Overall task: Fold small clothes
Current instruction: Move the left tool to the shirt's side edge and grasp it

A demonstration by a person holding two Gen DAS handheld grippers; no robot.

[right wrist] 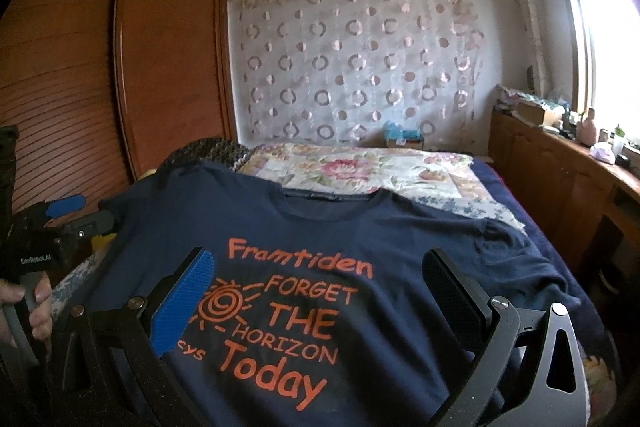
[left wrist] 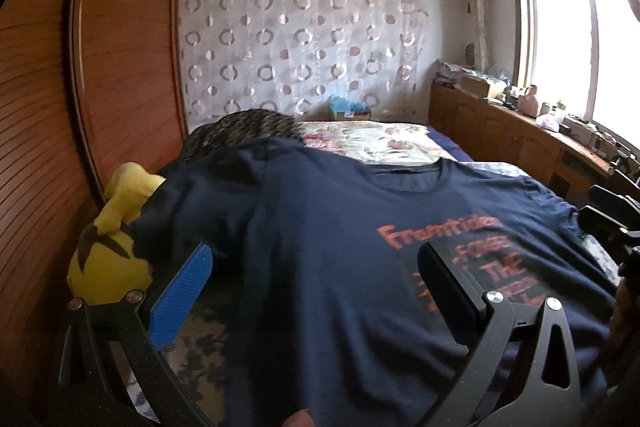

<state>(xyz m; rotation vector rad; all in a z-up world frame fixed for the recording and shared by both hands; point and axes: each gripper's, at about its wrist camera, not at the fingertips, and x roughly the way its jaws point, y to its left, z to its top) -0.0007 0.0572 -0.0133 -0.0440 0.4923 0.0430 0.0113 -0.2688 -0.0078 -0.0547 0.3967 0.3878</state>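
Wardrobe (left wrist: 120, 39) of brown slatted wood stands along the bed's left edge, with a yellow plush toy (left wrist: 114, 231) wedged between it and the bed (right wrist: 532, 187), the toy touching the shirt's left sleeve. Left tongs (left wrist: 316, 291) are spread wide, blue pad on one finger, black pad on the other, nothing between them, hovering over the left half of the shirt near the bed's near edge. Navy T-shirt (right wrist: 312, 227) lies flat and face up across the near part of the bed, collar toward the far edge, orange print reading "Framtiden FORGET THE HORIZON Today" with a sun drawing. Left sleeve hangs toward the bed's left edge, right sleeve is bunched toward the right edge. Right tongs (right wrist: 318, 303) are also spread wide and empty, hovering above the print at the shirt's middle. A hand (right wrist: 28, 307) grips the left tool's handle, seen at the left in the right wrist view. Floral quilt (right wrist: 360, 167) covers the far part of the bed, beyond the collar. Wooden cabinet (right wrist: 560, 179) with clutter on top runs along the bed's right edge under the window (right wrist: 608, 39).
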